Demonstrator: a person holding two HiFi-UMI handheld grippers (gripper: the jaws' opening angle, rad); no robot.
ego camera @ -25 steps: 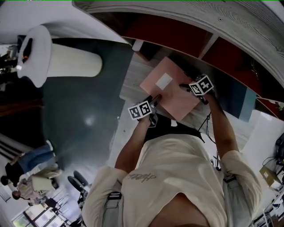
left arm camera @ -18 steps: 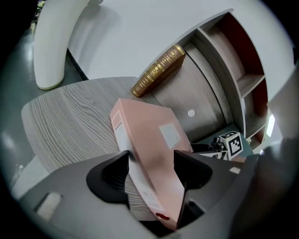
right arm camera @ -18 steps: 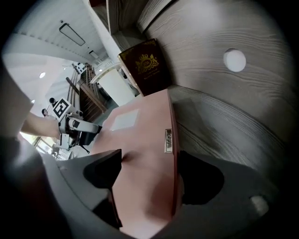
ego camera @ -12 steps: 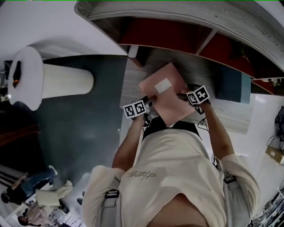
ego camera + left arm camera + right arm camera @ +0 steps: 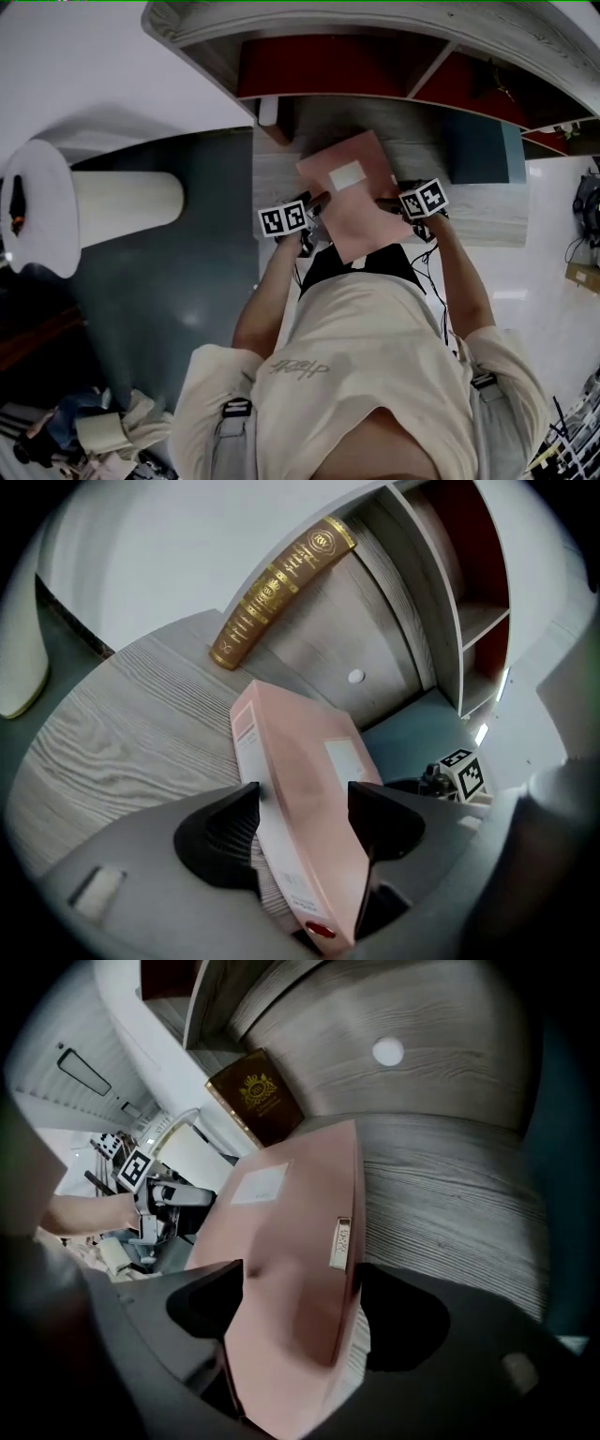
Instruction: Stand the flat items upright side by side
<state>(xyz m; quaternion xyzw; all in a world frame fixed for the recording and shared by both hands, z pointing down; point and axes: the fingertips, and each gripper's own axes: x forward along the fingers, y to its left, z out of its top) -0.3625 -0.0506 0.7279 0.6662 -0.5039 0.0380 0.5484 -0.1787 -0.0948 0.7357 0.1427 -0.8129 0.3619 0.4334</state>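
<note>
- The shelf unit [image 5: 375,21], with its red-backed compartments, spans the top of the head view. Its grey wood surface [image 5: 487,214] runs across below them.
- The pink book [image 5: 356,202] is the largest loose thing. It is held over the wood surface in front of the compartments, between the two grippers, with its cover and white label [image 5: 347,175] turned up toward the head camera.
- I cannot tell whether the book's far end rests on the wood.
- A brown book with gold lettering [image 5: 281,588] leans tilted against the shelf's back. It lies beyond the pink book's far end and apart from it.
- The left gripper [image 5: 317,208] has hold of the pink book's left edge. In its own view the book runs straight out between the jaws. The jaws stand fairly wide, one on each side of the book and both pressed against it.
- The right gripper [image 5: 392,199] is clamped on the opposite edge in the same way. The book fills the gap between its jaws.
</note>
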